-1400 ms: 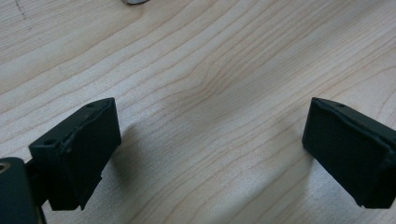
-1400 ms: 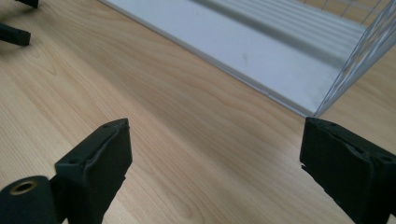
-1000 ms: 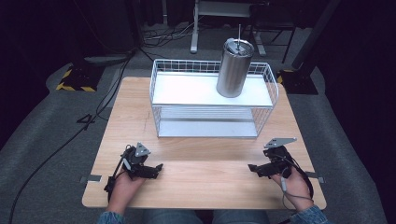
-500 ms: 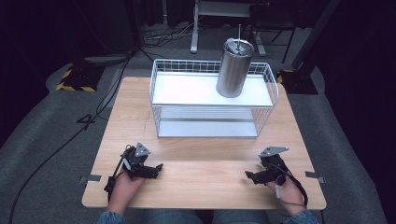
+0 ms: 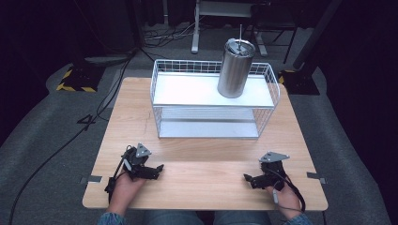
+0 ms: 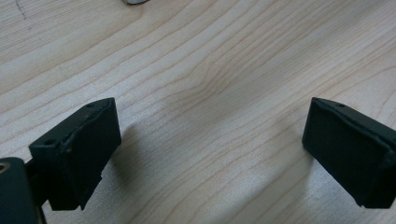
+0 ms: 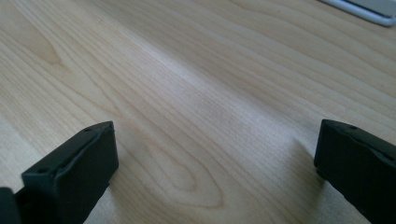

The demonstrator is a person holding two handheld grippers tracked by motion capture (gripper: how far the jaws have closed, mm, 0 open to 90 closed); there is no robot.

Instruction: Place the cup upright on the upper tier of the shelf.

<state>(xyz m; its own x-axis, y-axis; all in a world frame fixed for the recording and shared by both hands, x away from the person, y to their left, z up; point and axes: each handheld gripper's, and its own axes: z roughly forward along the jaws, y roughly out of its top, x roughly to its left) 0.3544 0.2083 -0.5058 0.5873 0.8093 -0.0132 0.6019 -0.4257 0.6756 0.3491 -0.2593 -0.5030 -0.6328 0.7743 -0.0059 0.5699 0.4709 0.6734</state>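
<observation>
A steel tumbler (image 5: 235,68) with a lid and straw stands upright on the top shelf of a white wire rack (image 5: 213,101) at the far side of the wooden table (image 5: 202,154). My left gripper (image 5: 157,169) rests low on the table near the front left, jaws wide apart with bare wood between them (image 6: 210,140). My right gripper (image 5: 248,179) lies near the front right, pointing left, also open over bare wood (image 7: 215,154). Both are well short of the rack.
The rack's lower shelf (image 5: 209,122) holds nothing I can see. Cables (image 5: 56,150) run over the grey floor at the left. A yellow-black striped block (image 5: 74,80) lies on the floor at the back left.
My right gripper has slid toward the table's front edge and a little left. The left gripper and the tumbler have stayed put.
</observation>
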